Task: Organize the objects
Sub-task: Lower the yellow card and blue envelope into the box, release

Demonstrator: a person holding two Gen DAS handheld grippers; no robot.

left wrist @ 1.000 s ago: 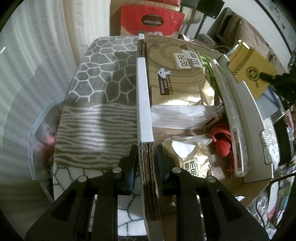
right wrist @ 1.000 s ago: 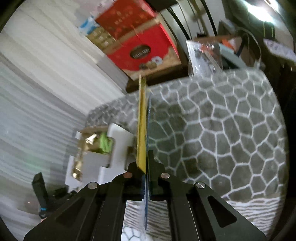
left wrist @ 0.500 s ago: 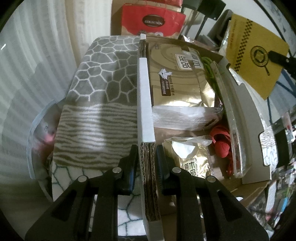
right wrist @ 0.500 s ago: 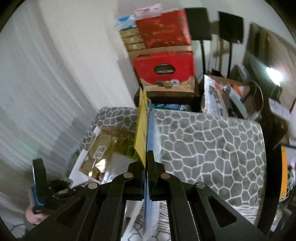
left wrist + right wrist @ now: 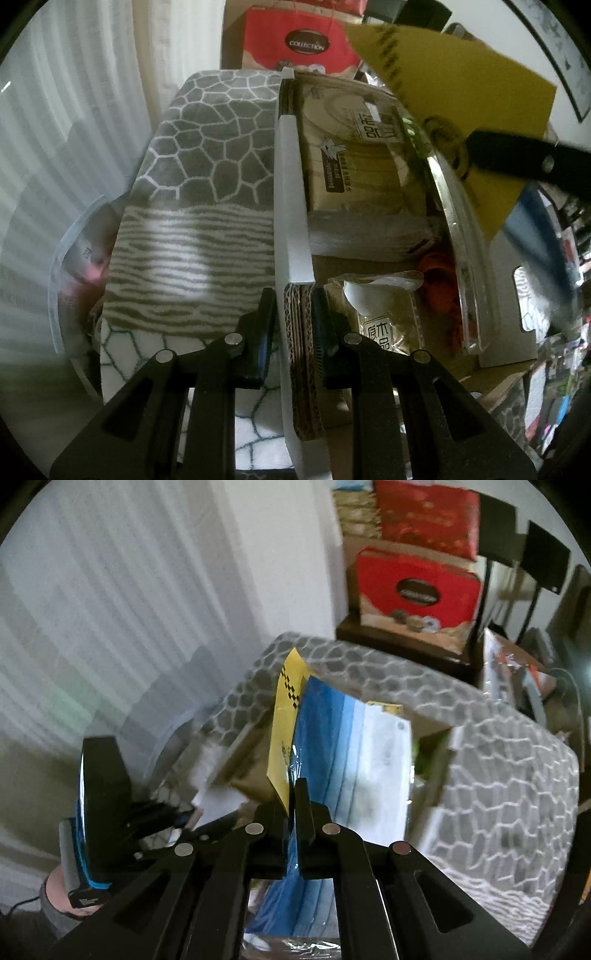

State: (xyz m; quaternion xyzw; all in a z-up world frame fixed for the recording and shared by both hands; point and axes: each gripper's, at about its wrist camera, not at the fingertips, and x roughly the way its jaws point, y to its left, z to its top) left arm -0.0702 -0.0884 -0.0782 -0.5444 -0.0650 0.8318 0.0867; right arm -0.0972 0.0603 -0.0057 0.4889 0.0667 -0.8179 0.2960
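Observation:
My left gripper (image 5: 293,306) is shut on the corrugated side wall (image 5: 291,206) of an open cardboard box (image 5: 491,354) that rests on a grey patterned blanket (image 5: 207,177). Inside lie gold tissue packs (image 5: 354,162), a smaller gold pack (image 5: 384,325) and something red (image 5: 439,280). My right gripper (image 5: 291,805) is shut on a yellow card (image 5: 284,734) together with a blue and white plastic packet (image 5: 347,753), held over the box. In the left wrist view the yellow card (image 5: 461,110) and the blue packet (image 5: 535,236) hang above the box's right side.
A red gift box (image 5: 299,44) stands behind the blanket, with more red boxes (image 5: 421,579) stacked by the wall. A clear plastic piece (image 5: 458,236) leans along the box's right wall. White curtain (image 5: 110,609) fills the left. A person's hand (image 5: 59,890) holds the left gripper's handle.
My right gripper swung with the yellow card and blue packet from over the blanket to above the open box, rolling as it went. The left gripper kept its hold on the box wall.

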